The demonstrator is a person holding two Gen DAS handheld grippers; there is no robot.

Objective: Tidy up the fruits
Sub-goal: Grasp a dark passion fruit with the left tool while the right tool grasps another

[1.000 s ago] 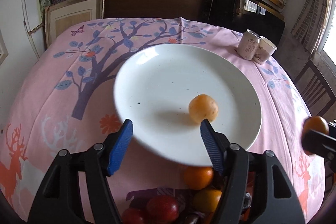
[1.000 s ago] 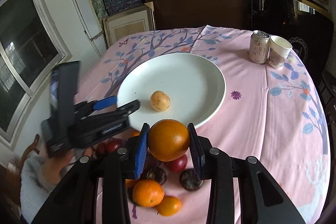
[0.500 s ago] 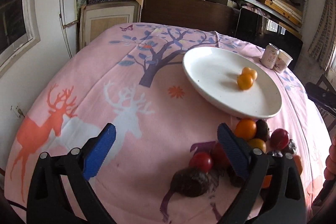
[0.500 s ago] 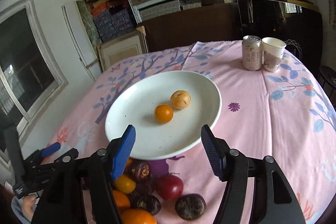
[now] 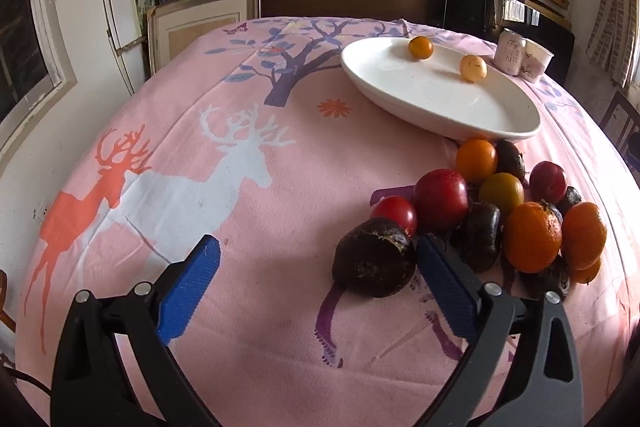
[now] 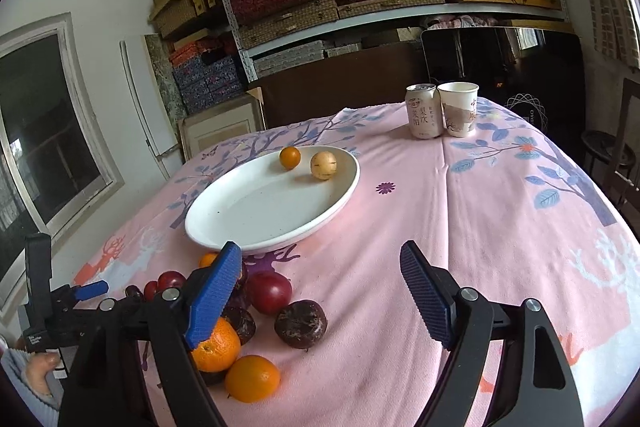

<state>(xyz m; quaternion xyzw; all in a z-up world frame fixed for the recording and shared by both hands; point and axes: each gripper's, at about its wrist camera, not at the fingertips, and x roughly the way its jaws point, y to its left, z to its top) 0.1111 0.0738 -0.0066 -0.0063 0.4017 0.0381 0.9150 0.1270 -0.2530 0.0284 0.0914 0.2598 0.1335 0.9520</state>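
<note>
Fruits lie heaped on the pink-clothed desk just beside the near rim of the white plate; a small orange and a pale yellow fruit already sit on the plate's far side. Left tongs spread wide, empty, low over the cloth, right blade touching or nearly touching the dark round fruit at the heap's edge. Right tongs also spread, empty, above the heap; another dark fruit and a red one lie between the blades' line. Judgement: next pick is best an outlying fruit. Centre it between the blades, close gently on its widest part, lift straight so neighbours do not roll, set down on bare plate.
</note>
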